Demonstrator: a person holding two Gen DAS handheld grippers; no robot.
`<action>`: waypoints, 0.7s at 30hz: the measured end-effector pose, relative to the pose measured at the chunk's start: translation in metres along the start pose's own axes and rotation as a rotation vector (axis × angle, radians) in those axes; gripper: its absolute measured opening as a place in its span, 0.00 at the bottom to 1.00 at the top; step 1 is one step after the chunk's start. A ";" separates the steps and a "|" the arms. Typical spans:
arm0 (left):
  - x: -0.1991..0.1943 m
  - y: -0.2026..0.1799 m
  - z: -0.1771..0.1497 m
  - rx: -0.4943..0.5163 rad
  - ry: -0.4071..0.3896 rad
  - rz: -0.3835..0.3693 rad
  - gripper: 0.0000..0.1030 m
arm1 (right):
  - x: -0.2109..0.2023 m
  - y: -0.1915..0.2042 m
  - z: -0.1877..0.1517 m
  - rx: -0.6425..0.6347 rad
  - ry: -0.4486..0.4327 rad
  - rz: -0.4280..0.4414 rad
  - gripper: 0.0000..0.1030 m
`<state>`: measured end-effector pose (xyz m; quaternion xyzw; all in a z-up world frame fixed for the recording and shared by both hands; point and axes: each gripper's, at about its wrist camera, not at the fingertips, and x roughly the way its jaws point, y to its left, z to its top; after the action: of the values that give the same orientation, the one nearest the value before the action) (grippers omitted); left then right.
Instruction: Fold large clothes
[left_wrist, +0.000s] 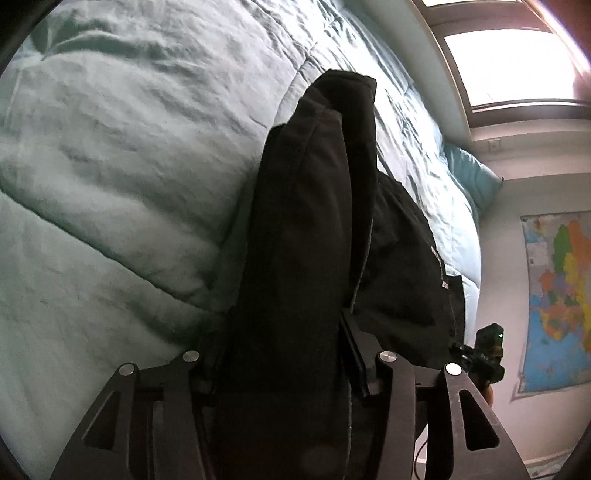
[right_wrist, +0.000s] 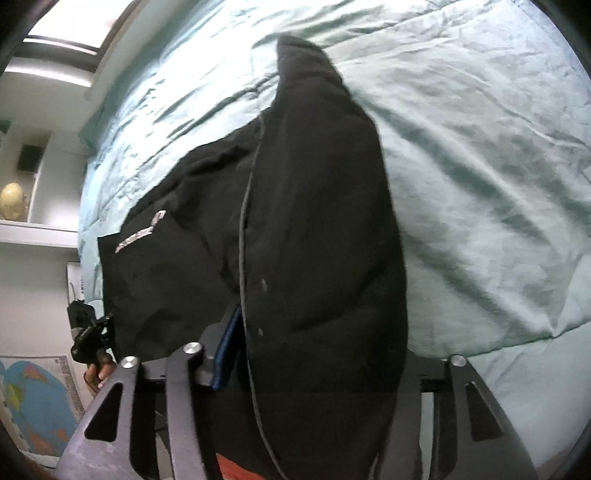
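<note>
A black jacket (left_wrist: 303, 229) with a small white logo lies bunched on the pale green quilt (left_wrist: 110, 184) of a bed. In the left wrist view a thick fold of it fills the gap of my left gripper (left_wrist: 288, 332). The jaws stand wide, and only the right finger (left_wrist: 354, 350) shows beside the cloth. The right wrist view has the same jacket (right_wrist: 314, 221), with grey piping and snaps, draped across my right gripper (right_wrist: 317, 343). There the blue-padded left finger (right_wrist: 229, 347) is visible, the other is covered by cloth, and the jaws stand wide apart.
The quilt (right_wrist: 480, 184) spreads around the jacket. Beyond the bed's edge are a window (left_wrist: 509, 66), a teal pillow (left_wrist: 472, 173), a wall map (left_wrist: 561, 295) and a shelf with a yellowish globe (right_wrist: 13, 201). A hand (right_wrist: 98, 373) holds the other gripper there.
</note>
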<state>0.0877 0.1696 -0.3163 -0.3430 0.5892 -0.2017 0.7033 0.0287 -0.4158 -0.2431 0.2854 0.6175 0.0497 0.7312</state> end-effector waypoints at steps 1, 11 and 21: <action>-0.003 0.003 0.001 -0.006 -0.007 -0.002 0.54 | -0.003 -0.005 0.000 0.006 -0.001 -0.008 0.58; -0.047 -0.002 0.004 -0.030 -0.050 0.117 0.58 | -0.033 -0.023 0.001 0.034 -0.034 -0.215 0.62; -0.128 -0.139 -0.013 0.308 -0.199 0.245 0.56 | -0.107 0.071 -0.015 -0.176 -0.198 -0.366 0.63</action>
<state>0.0634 0.1593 -0.1283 -0.1757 0.5163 -0.1675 0.8213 0.0100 -0.3968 -0.1162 0.1070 0.5774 -0.0584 0.8073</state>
